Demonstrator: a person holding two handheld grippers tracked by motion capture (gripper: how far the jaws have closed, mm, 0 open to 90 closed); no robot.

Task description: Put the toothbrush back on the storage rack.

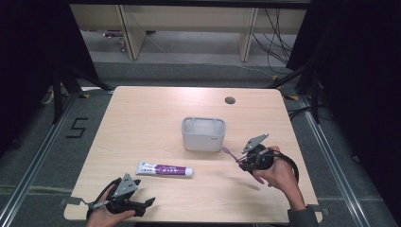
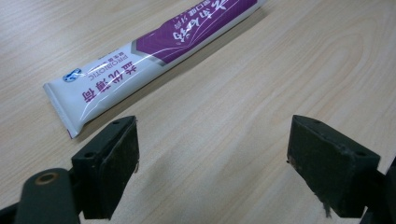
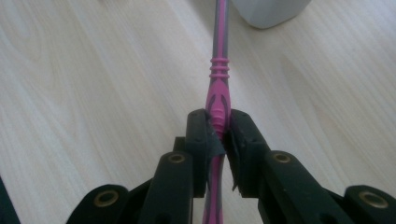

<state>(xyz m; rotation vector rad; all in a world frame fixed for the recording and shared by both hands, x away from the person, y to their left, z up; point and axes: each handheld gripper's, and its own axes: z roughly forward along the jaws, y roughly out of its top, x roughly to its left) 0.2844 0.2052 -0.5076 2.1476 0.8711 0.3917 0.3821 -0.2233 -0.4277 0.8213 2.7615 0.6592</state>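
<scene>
Item one: my right gripper (image 1: 245,161), held above the right side of the worktop (image 1: 142,123). Its jaws were clamped tight on a pink toothbrush (image 1: 235,158), gripping it on the thick part of the handle (image 3: 218,109). The brush ran out ahead of the jaws toward the grey caddy (image 1: 203,134), its far end near the caddy's lower right corner (whether it touched, I could not tell). The handle's tail stuck out behind the jaws, near my right hand (image 1: 283,175).

Item two: my left gripper (image 1: 137,205), low at the near left edge of the worktop, in my left hand (image 1: 106,216). Its jaws stood wide apart with nothing between them but bare wood.

Item three: a toothpaste tube (image 1: 164,169), white and purple, lying flat on the worktop, just beyond my left jaws and clear of them. In the left gripper view its crimped end (image 2: 63,109) lay nearest the left jaw.

Item four: the caddy, upright near the middle of the worktop, well apart from the tube.
</scene>
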